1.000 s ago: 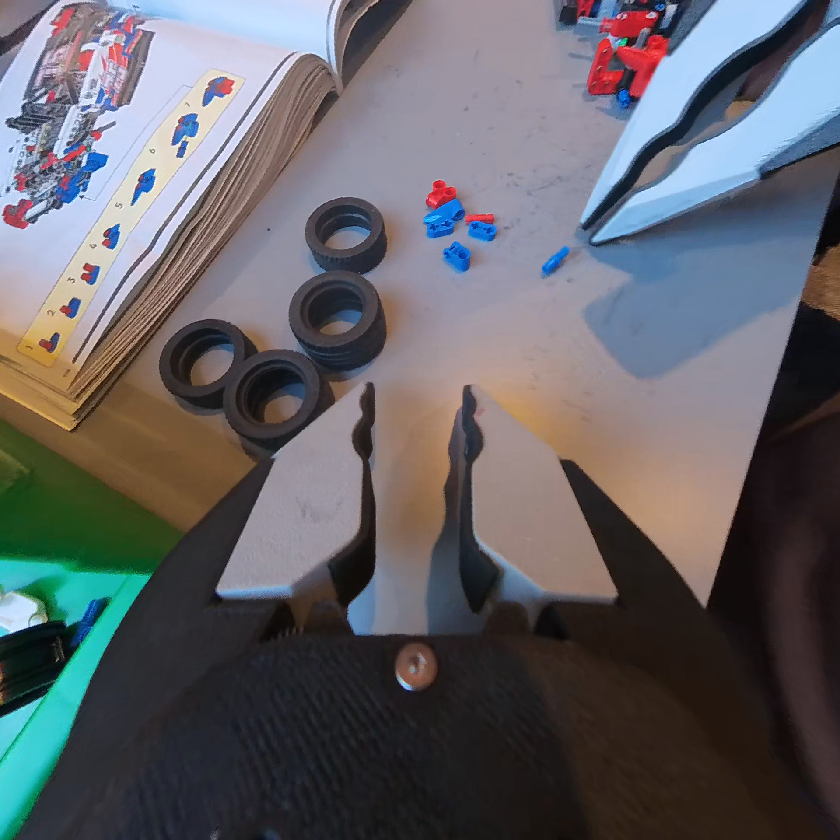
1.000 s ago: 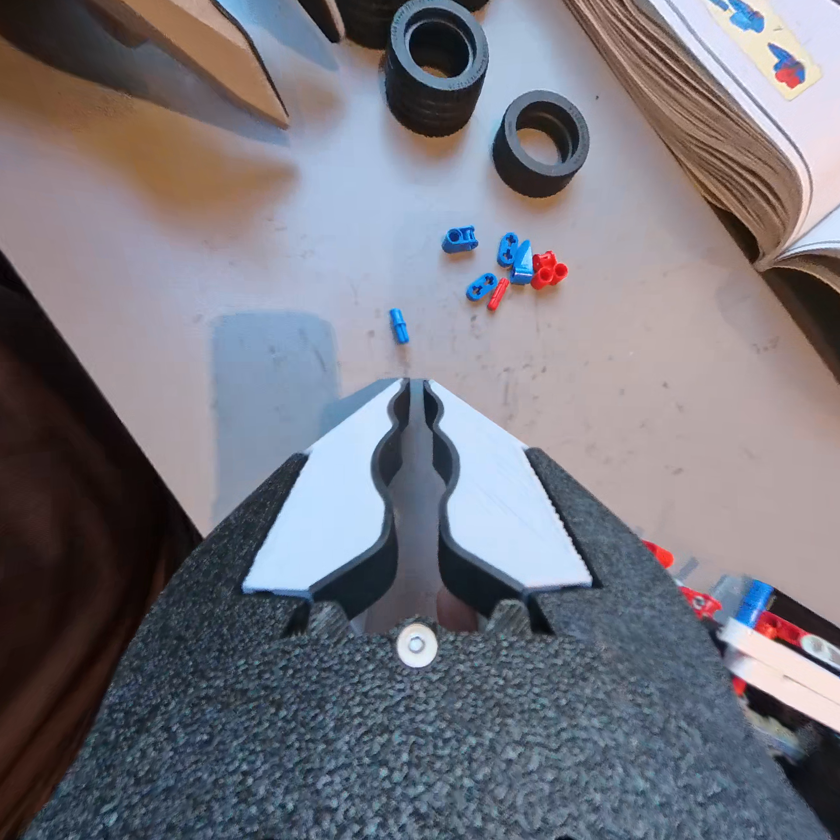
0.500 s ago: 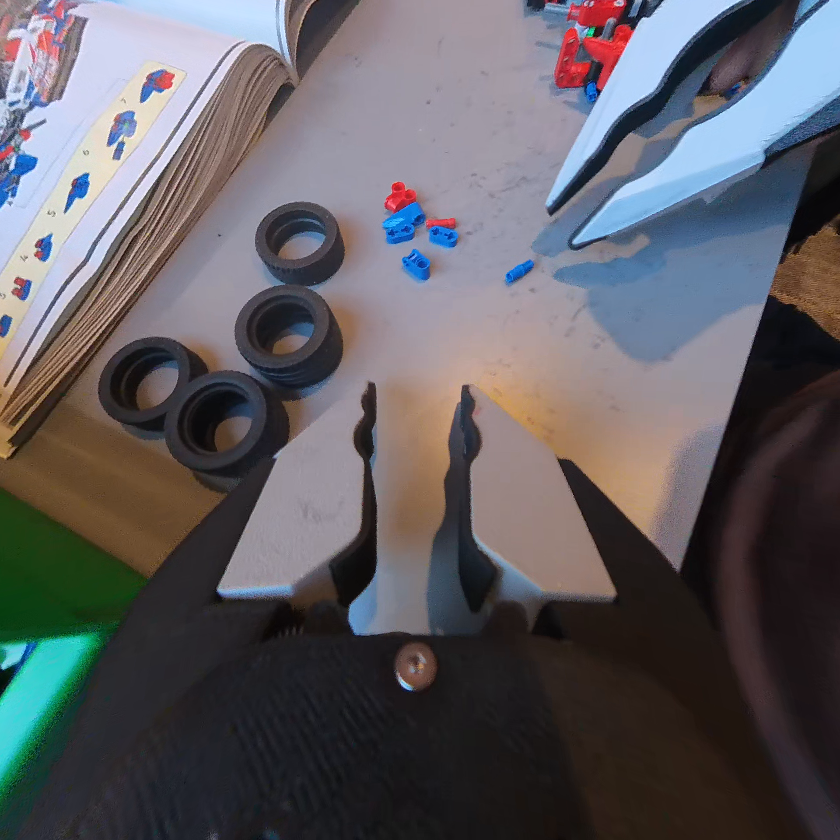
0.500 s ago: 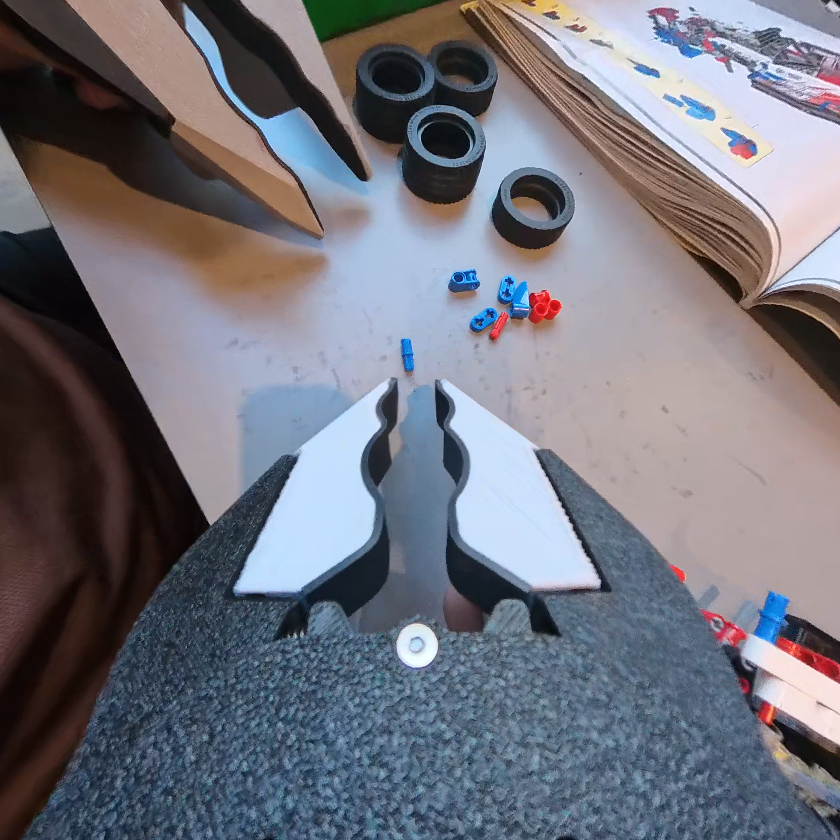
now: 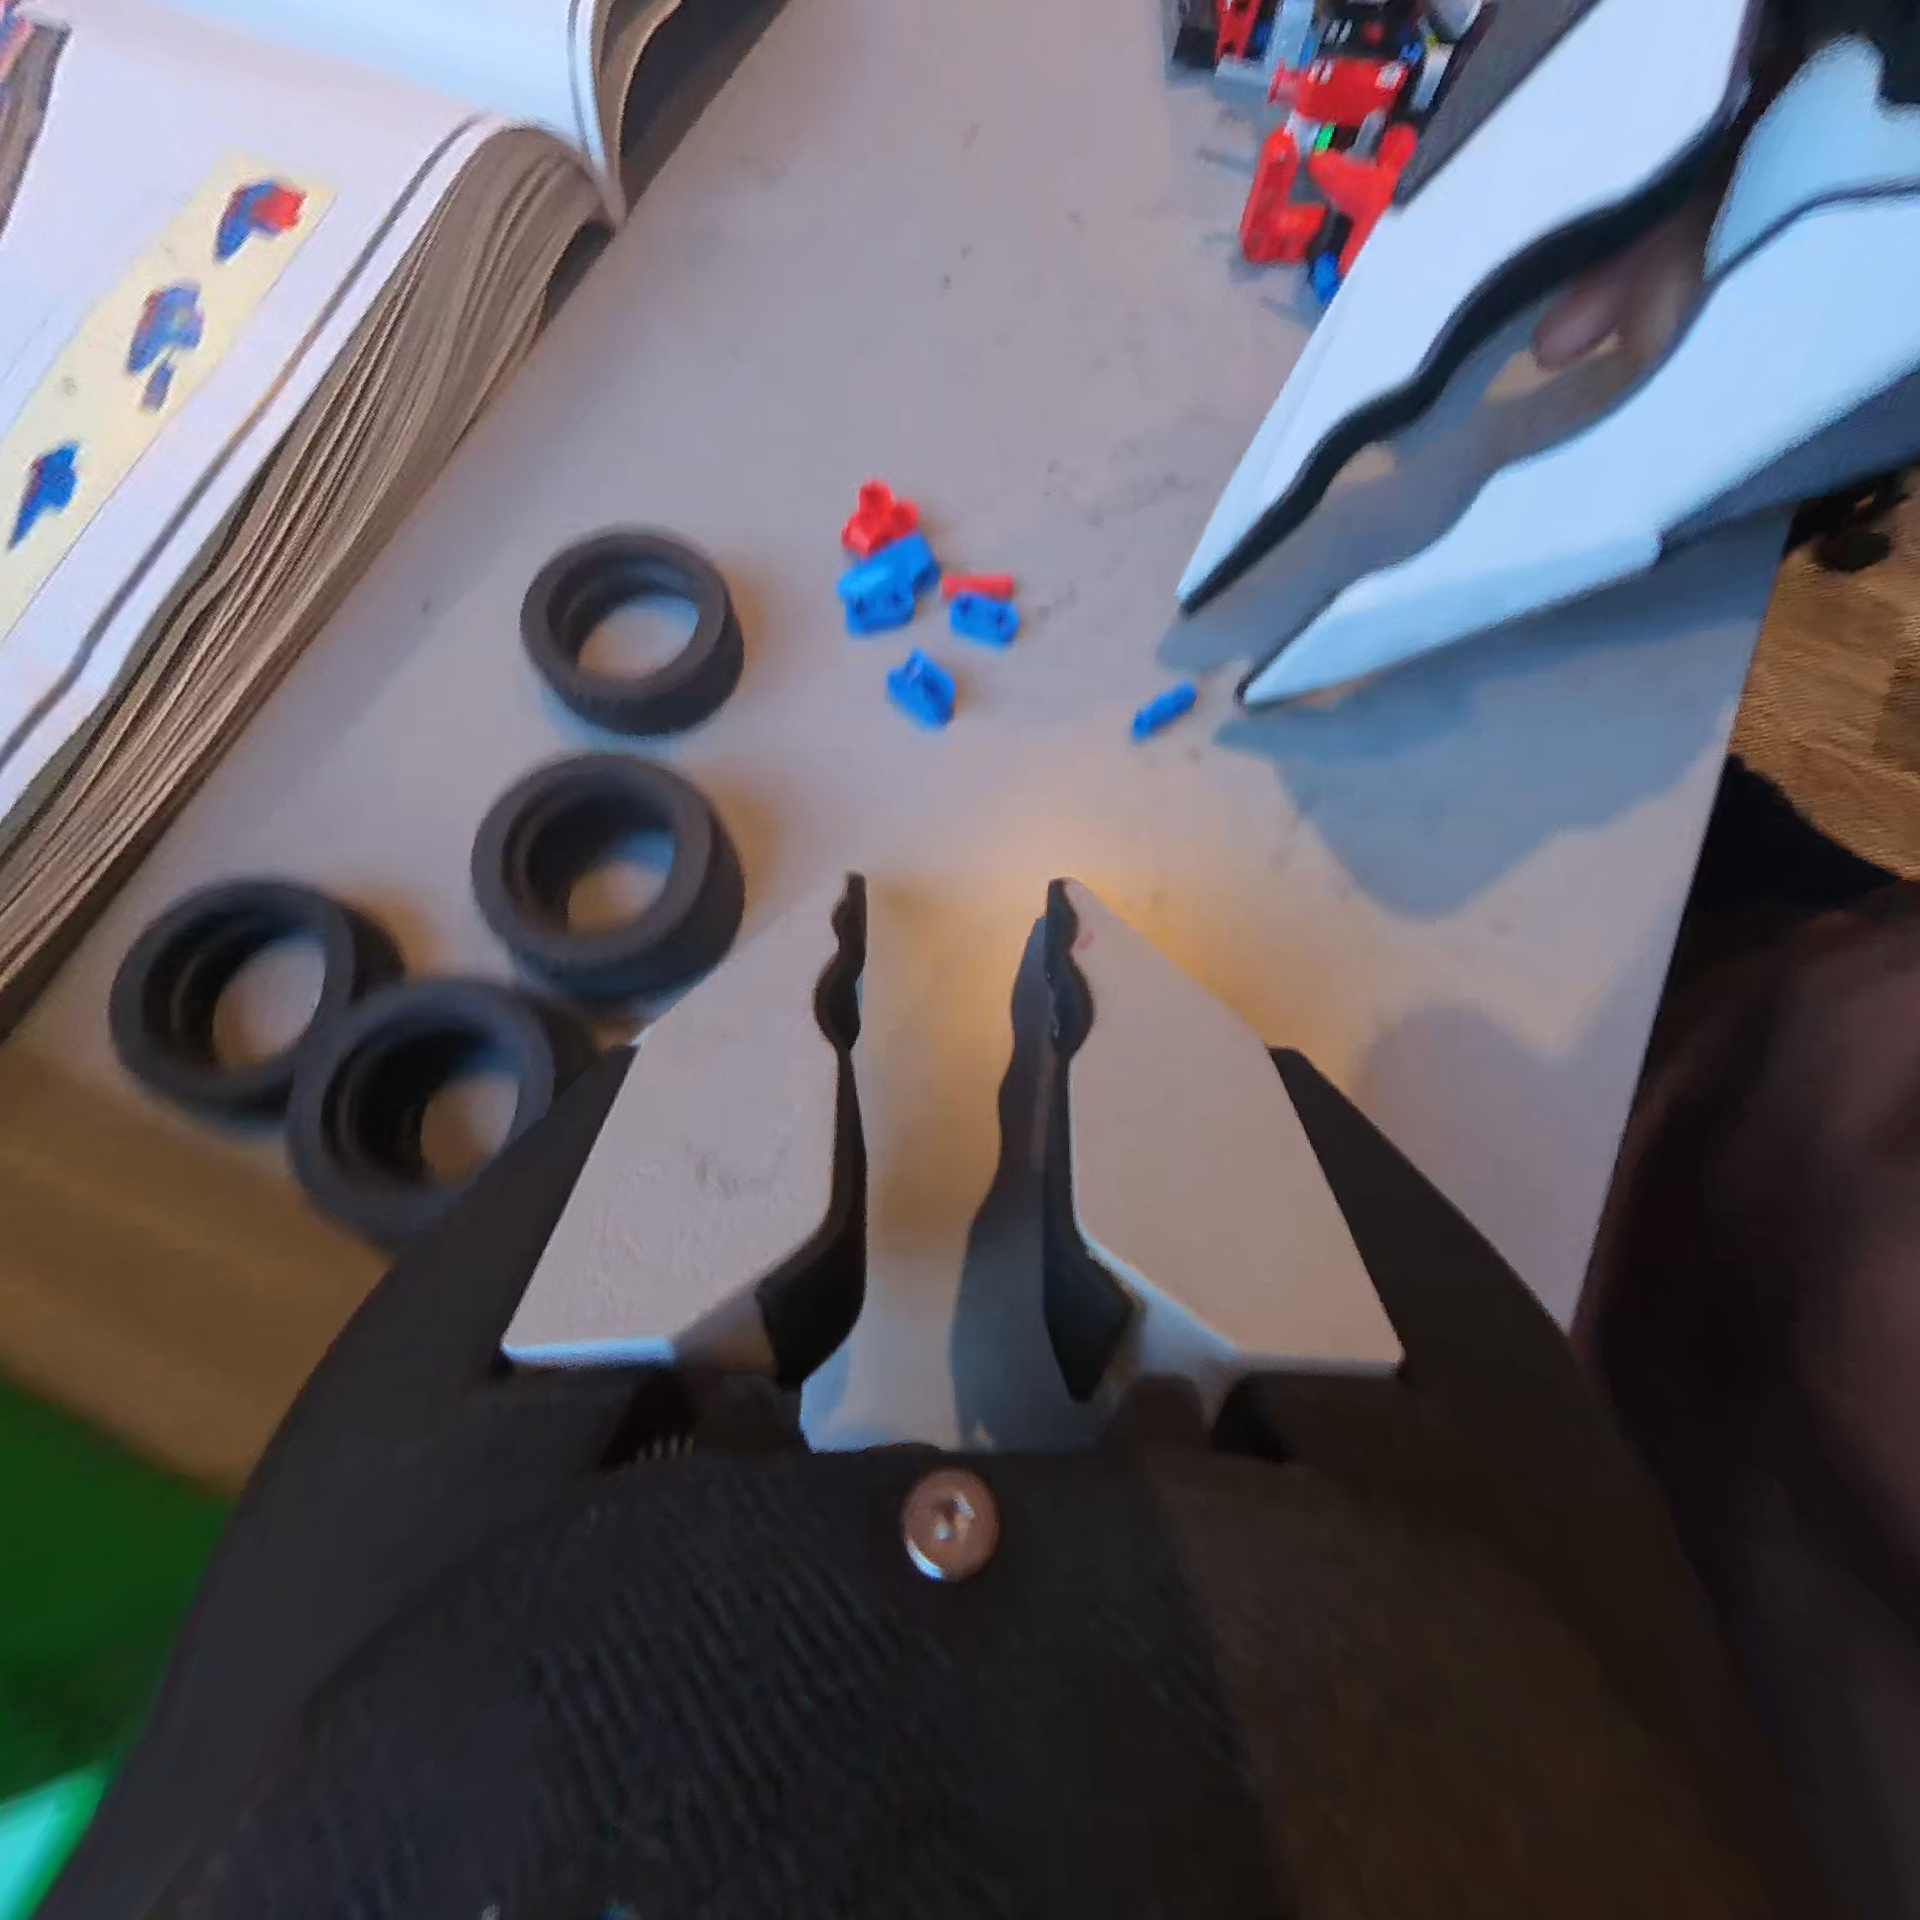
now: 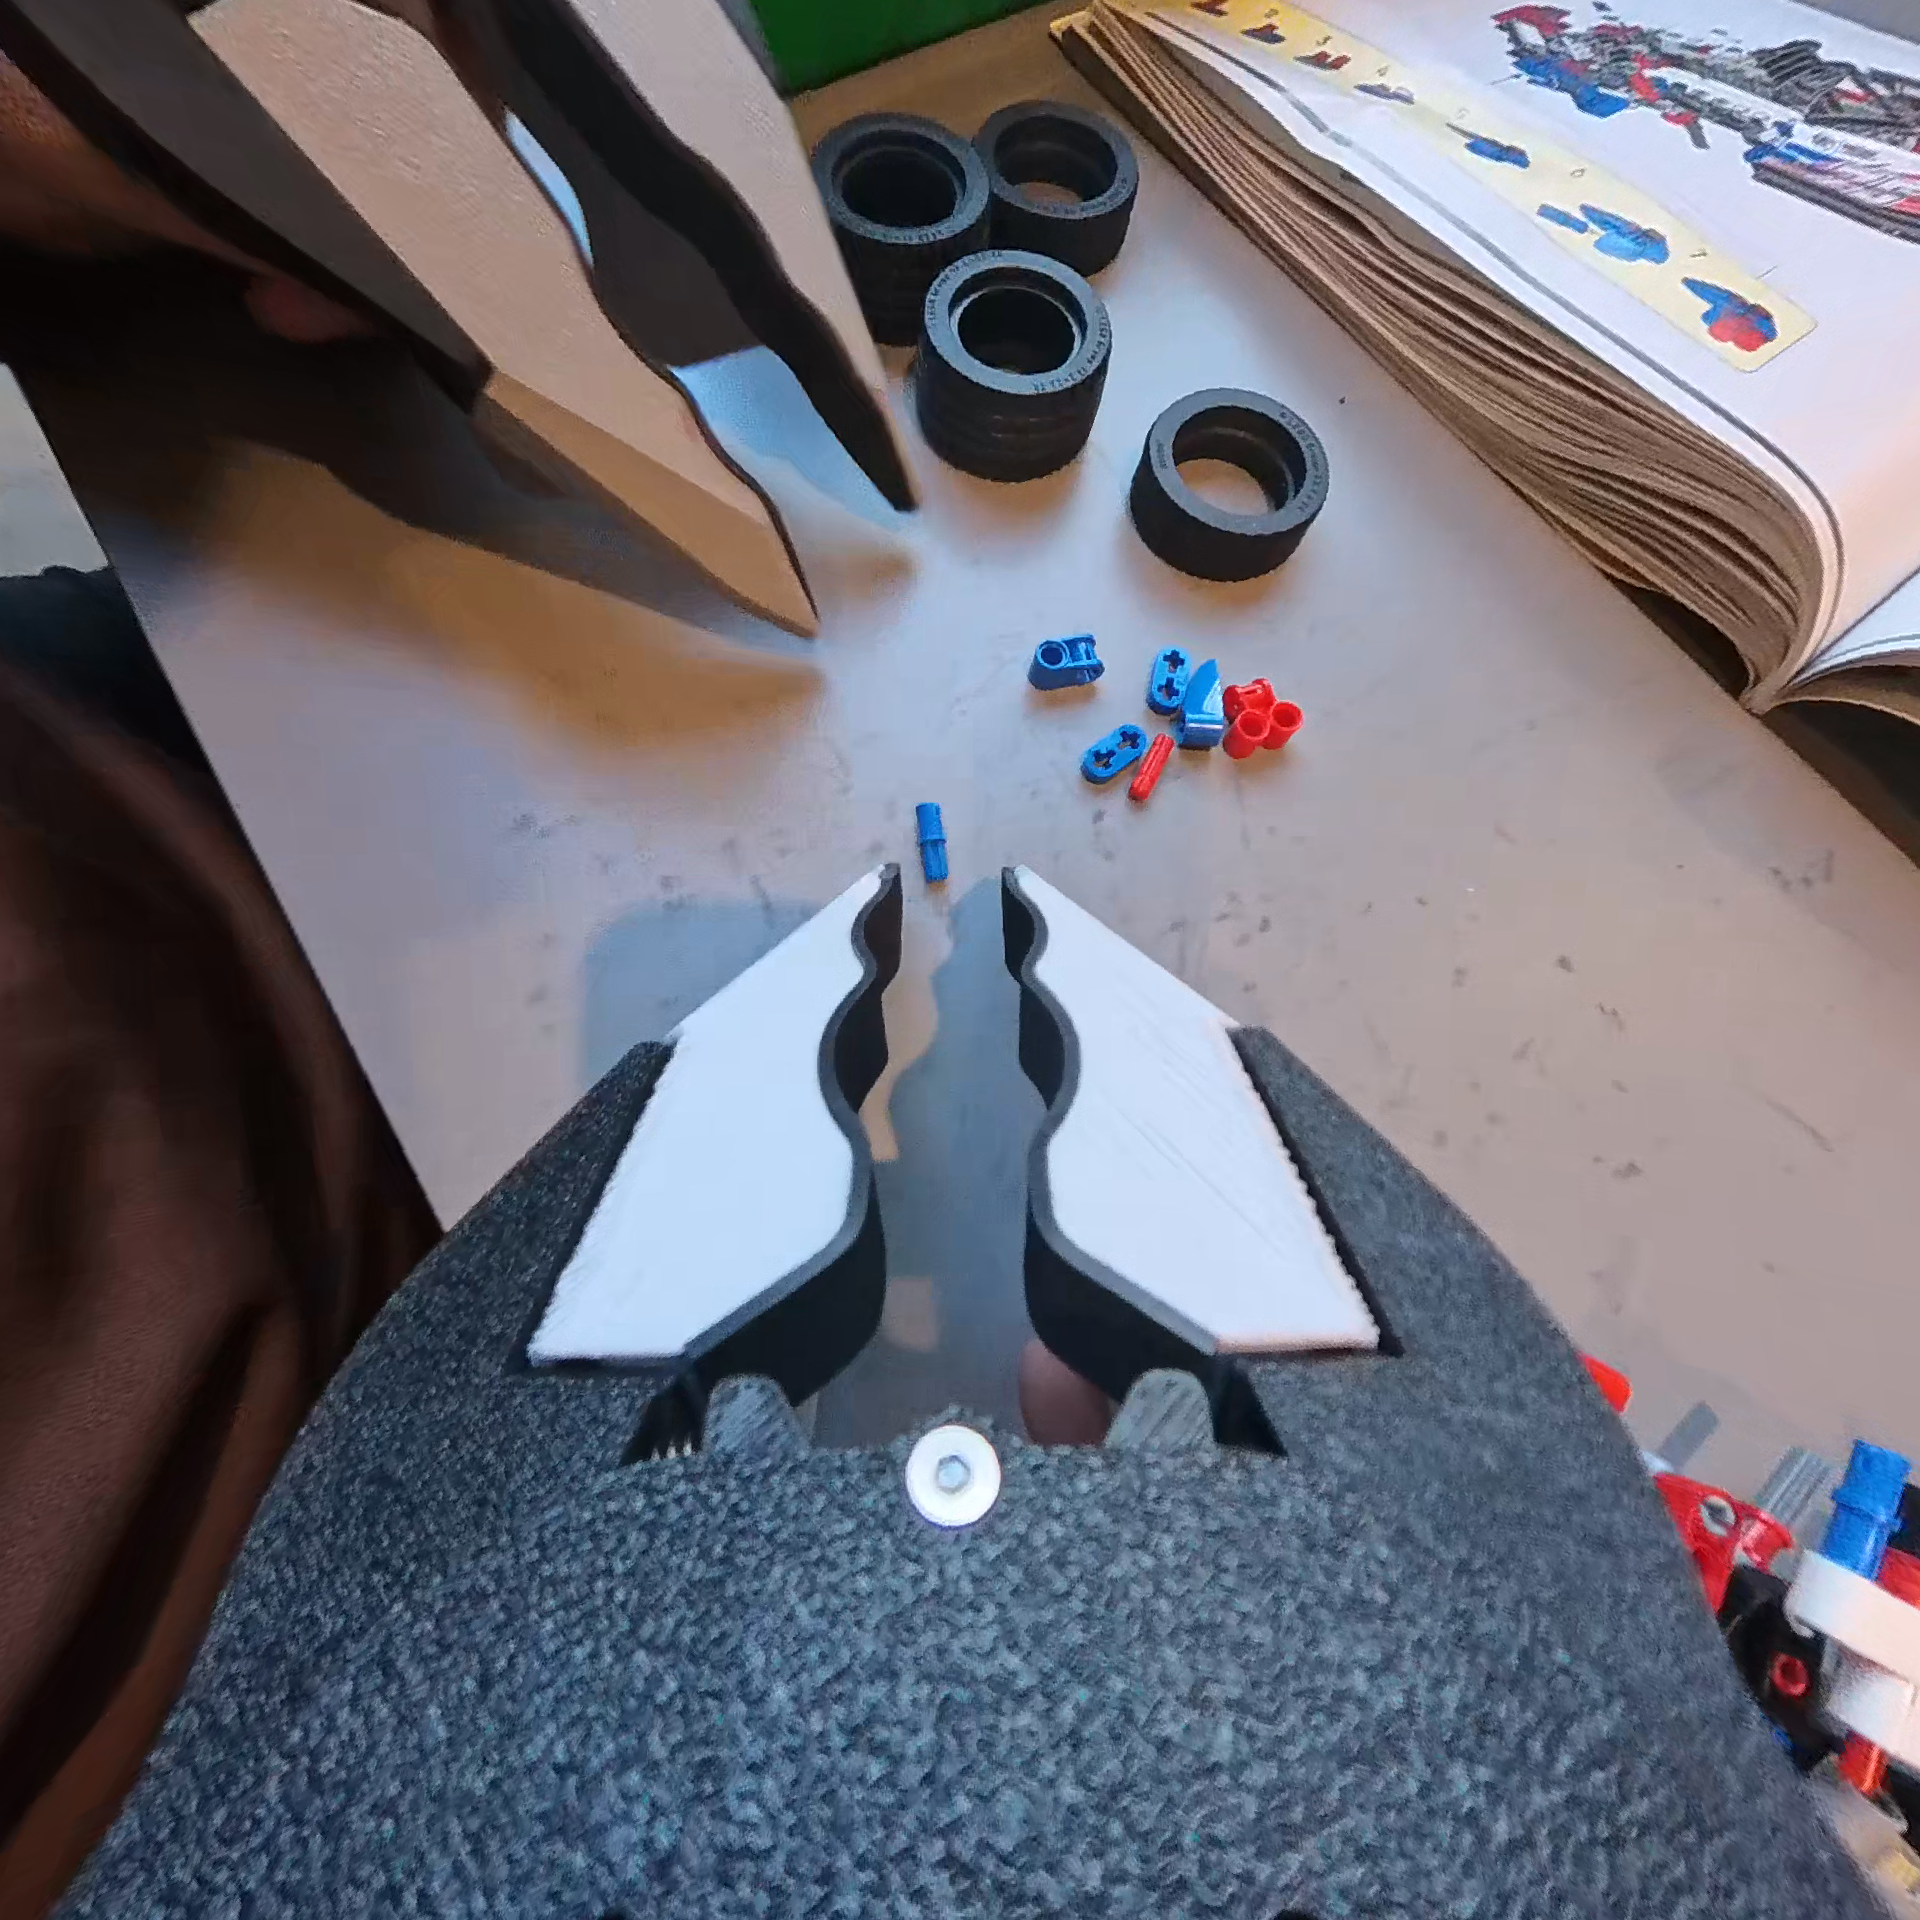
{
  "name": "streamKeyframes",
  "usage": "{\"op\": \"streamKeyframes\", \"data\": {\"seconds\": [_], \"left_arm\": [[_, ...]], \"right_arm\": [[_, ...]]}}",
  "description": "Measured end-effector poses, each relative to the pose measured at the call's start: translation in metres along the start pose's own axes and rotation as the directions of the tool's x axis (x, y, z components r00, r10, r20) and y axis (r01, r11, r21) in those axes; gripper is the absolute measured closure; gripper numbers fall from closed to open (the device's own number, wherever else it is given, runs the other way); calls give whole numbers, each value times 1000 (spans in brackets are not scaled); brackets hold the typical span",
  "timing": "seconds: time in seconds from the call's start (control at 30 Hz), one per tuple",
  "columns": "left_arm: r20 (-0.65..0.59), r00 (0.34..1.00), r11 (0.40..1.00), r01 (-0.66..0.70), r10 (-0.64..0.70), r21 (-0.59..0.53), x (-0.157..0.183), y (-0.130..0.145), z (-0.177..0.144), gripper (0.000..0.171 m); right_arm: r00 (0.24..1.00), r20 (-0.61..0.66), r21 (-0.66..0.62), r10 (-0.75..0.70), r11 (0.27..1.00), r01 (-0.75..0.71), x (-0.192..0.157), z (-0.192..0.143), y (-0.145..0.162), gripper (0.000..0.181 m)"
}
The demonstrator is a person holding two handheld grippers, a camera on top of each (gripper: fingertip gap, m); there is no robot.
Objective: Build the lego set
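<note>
My right gripper [image 6: 948,878] is open and empty, its tips just short of a small blue pin [image 6: 932,842] lying on the grey table [image 6: 1455,987]. The pin also shows in the left wrist view [image 5: 1164,711], right beside the right gripper's tips [image 5: 1216,649]. My left gripper [image 5: 954,894] is open and empty above bare table, beside the black tyres. A cluster of small blue and red pieces [image 6: 1184,712] lies a little beyond the pin; it also shows in the left wrist view [image 5: 920,587].
Several black tyres [image 6: 1013,353] stand beyond the pieces, also in the left wrist view [image 5: 608,878]. An open instruction book [image 6: 1558,260] lies at the far right. A partly built red, white and blue model [image 6: 1829,1590] sits at the lower right. A person's dark sleeve [image 6: 156,1143] is on the left. The grippers' ends are close to 7 cm from one another.
My right gripper's jaws have opened from nearly shut and its tips have come up close to the blue pin. My left gripper has shifted slightly and stayed open.
</note>
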State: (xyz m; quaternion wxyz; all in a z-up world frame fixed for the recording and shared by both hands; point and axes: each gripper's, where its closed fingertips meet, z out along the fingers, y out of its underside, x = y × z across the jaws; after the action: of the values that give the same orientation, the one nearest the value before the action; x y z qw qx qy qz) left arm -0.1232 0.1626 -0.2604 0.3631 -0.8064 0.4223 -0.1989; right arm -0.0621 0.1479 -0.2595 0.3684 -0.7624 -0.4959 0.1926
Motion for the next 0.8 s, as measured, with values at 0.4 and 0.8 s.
{"op": "streamKeyframes", "data": {"seconds": [0.4, 0.8], "left_arm": [[-90, 996, 1000, -10, 10, 2, 3, -23, 21, 133], [-122, 989, 997, -80, 78, -6, -6, -36, 33, 129]], "right_arm": [[998, 54, -39, -11, 999, 13, -3, 10, 1, 163], [995, 98, -37, 9, 999, -6, -5, 14, -1, 177]]}}
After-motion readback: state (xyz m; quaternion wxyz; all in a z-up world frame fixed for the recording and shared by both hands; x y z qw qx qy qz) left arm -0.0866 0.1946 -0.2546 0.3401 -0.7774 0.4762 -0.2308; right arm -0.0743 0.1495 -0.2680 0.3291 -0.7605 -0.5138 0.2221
